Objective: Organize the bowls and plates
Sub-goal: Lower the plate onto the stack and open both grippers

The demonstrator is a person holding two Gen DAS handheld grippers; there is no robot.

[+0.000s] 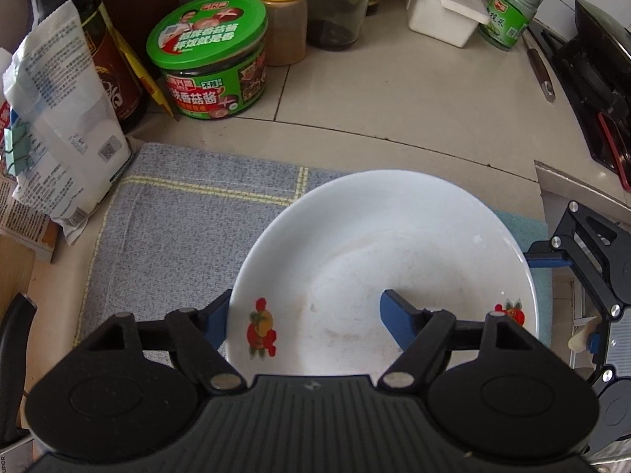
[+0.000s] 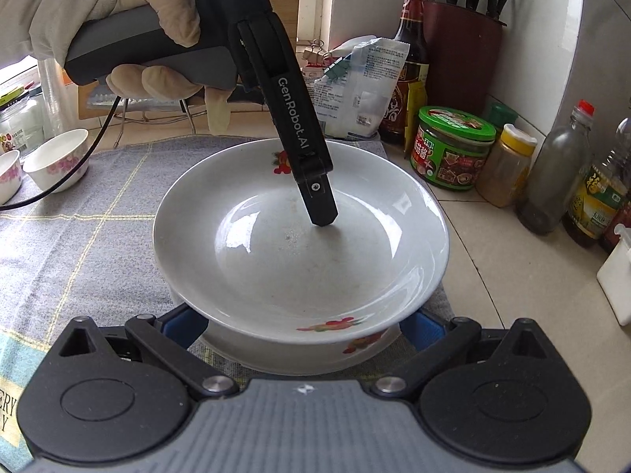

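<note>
One white plate (image 2: 299, 236) is stacked on another between the spread left claw (image 1: 303, 315) and spread right claw (image 2: 303, 327); two small bowls (image 2: 55, 165) beyond remain unsorted.

A kitchen counter (image 1: 394, 90) of pale, glossy tiles with thin grout lines is seen, and daylight is reflected on its surface. Part of it is covered by a grey-blue woven cloth (image 1: 177, 216) crossed by yellow stripes. The wall (image 2: 544, 39) behind is faced with white tiles. Along the back of the counter a green-lidded jar (image 1: 209, 59), a yellow-capped spice jar (image 1: 282, 15), a dark sauce bottle (image 2: 412, 59), a white lidded box (image 1: 441, 4) and a dark red knife holder (image 2: 461, 51) are ranged. A black stove (image 1: 591, 63) is set at the far right in the left wrist view.
</note>
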